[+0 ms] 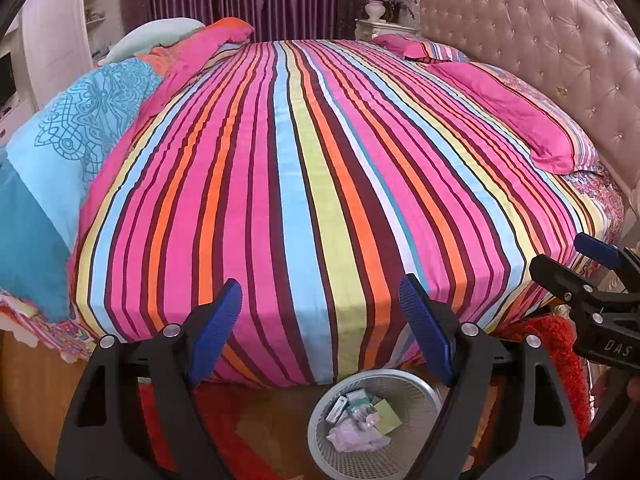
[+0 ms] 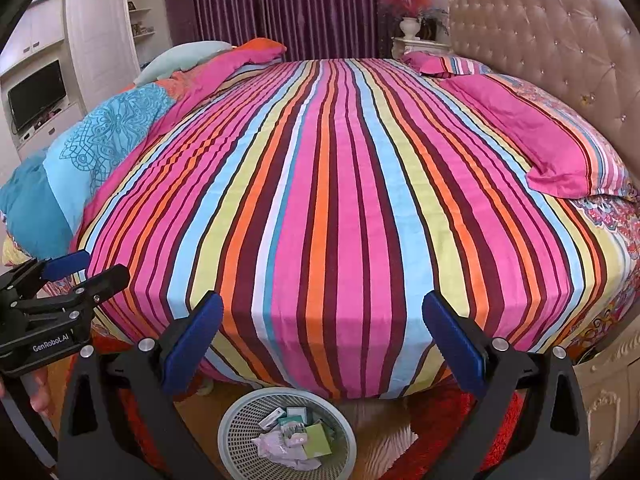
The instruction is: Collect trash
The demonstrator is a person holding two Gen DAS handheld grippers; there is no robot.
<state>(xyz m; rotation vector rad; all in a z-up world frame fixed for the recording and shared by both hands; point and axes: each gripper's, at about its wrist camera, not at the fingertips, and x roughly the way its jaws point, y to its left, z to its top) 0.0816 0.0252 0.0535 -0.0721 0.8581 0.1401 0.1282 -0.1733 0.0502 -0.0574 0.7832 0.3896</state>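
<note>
A white mesh wastebasket stands on the floor at the foot of the bed. In it lie trash items: small boxes, a green card and a crumpled pale pink wrapper. My left gripper is open above the bed's near edge, nothing between its blue pads; the basket shows low between its fingers. My right gripper is open too, over the same edge, with the basket below it. Each gripper shows in the other's view, the right gripper at the right edge and the left gripper at the left edge.
The striped bedsheet fills both views with no loose items on it. Pink pillows lie by the tufted headboard. A blue quilt is bunched at the left. A red rug lies beside the basket.
</note>
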